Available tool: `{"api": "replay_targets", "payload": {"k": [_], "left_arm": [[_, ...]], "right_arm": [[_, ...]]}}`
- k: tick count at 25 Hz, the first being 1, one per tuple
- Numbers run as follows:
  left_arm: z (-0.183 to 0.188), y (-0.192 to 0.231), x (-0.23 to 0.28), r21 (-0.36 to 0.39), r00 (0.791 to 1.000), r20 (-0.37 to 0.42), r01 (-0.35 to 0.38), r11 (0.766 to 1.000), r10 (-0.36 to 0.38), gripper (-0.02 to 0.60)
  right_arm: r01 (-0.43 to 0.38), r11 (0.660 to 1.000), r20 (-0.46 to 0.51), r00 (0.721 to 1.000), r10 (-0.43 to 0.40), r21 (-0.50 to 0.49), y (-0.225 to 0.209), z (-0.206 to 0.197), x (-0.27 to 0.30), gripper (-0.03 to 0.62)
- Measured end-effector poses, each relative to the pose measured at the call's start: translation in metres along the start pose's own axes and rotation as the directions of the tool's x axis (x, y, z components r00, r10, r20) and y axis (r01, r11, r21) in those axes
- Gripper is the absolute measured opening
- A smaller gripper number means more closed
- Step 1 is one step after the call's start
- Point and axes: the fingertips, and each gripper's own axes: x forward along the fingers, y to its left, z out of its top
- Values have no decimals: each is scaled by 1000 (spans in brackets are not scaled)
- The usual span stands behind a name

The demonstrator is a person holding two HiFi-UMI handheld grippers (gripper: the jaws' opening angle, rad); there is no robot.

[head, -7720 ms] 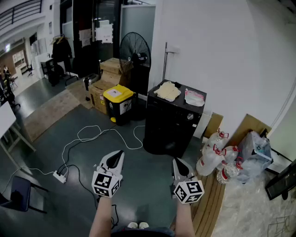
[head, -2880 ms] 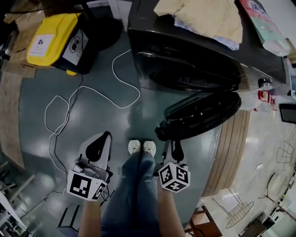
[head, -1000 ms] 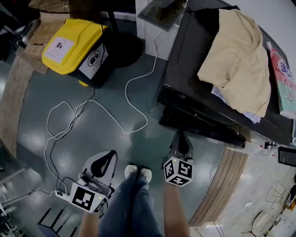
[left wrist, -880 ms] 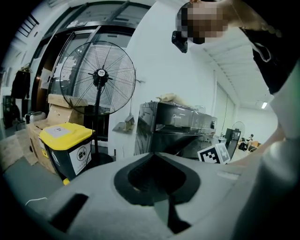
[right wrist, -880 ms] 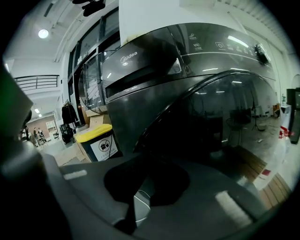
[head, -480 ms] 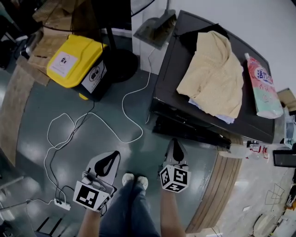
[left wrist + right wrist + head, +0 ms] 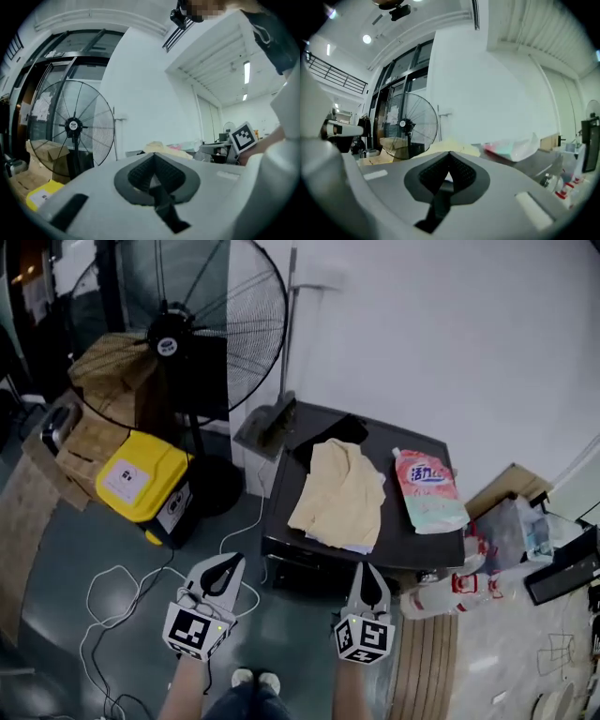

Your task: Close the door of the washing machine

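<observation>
**Closed fingers facing the washing machine [image 7: 405, 545]**

Head view: the left gripper [image 7: 229, 563] and the right gripper [image 7: 364, 570] are held side by side, each with its fingers pressed together and empty. The black washing machine stands just beyond the right fingers and ahead-right of the left ones. Its door cannot be told apart from the dark front. A yellow cloth [image 7: 339, 493] and a detergent pouch [image 7: 427, 488] lie on its top.

Left gripper view: the fingers meet at the tip, with a standing fan [image 7: 72, 126] beyond them to the left.

Right gripper view: the fingers are closed on nothing, with cloth and pouch straight ahead.
</observation>
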Motion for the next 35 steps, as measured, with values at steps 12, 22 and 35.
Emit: {"api": "replay_targets", "payload": {"k": [12,22,35], "left_arm": [[165,-8,41,135,973,213,65,989,-93,2],[215,-23,44,170,952,278,82,982,-127,2],[204,-33,45,158,957,263,85,984,-125,2]], "right_arm": [[60,996,269,962,-38,-73,-41,185,-32,11],[85,992,349,936,-47,-93,-49,234,-57,11],[88,993,304,951,-61,-77,-60,217,-64,11]]}}
